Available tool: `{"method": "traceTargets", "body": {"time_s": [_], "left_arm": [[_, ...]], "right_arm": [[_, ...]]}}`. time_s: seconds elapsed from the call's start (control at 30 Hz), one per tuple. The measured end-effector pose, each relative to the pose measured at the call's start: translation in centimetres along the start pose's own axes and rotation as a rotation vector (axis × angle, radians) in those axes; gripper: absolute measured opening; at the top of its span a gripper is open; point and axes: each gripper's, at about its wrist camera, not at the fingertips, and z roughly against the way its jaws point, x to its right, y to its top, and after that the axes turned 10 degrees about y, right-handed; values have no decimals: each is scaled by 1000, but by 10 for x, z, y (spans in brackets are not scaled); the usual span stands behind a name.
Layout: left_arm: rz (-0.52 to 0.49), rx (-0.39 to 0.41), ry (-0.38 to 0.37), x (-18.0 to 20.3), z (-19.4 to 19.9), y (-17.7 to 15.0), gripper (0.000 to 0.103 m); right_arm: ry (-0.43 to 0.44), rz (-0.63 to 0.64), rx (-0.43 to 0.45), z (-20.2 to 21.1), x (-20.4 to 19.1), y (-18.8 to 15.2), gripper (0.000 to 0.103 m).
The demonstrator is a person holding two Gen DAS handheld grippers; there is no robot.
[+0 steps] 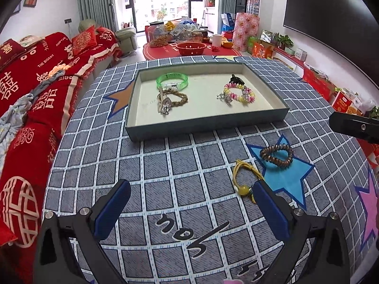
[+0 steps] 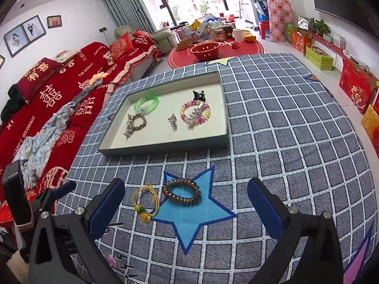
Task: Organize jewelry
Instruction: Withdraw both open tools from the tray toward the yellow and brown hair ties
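Observation:
A grey-blue tray [image 1: 206,127] [image 2: 165,148] on the checked tablecloth holds a green bangle [image 1: 172,80] [image 2: 146,103], a braided brown bracelet [image 1: 176,98] [image 2: 138,120], a pink and yellow beaded bracelet [image 1: 239,92] [image 2: 195,113] and a black clip [image 1: 236,78] [image 2: 198,94]. In front of the tray, a brown coil bracelet [image 1: 276,153] [image 2: 181,191] and a yellow cord bracelet [image 1: 245,177] [image 2: 145,198] lie on the cloth. My right gripper [image 2: 186,187] is open, with both loose bracelets lying between its fingers, untouched. My left gripper [image 1: 190,189] is open and empty, with the yellow cord just beyond its right finger.
A red-covered sofa [image 1: 35,82] [image 2: 47,90] runs along the table's left edge. Beyond the table a red round mat carries a red bowl [image 1: 190,48] [image 2: 205,51] and jars. Red gift boxes [image 2: 355,90] line the right wall. The tablecloth [image 1: 165,189] around the bracelets is bare.

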Motion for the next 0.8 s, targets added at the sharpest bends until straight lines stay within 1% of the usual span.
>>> {"method": "traceTargets", "body": {"time_s": [0.07,0.2,0.33,0.53,0.7,0.8], "left_arm": [[-5,-20,-19,1,-3,-5,103],[24,-62,-42,0,-8,-13,103],[22,-72,-32,0,-8,-21,103],[12,-81,-22,-2,-7,-32,103],[-2,-94,-28,4,-11,-35,103],[-16,-92,-28,10,-13,-33,103]], "right_arm": [[5,-17,-15,1,6,-2,103],[-6,-39,-38,0,18,-8,103],[-25,-48,-64,-2,25,-13,103],[-27,-53,-93,-9,29,-20,103],[-38,-32,-127,-22,26,-24,103],[-55,7,-142,-31,20,-24,103]]}}
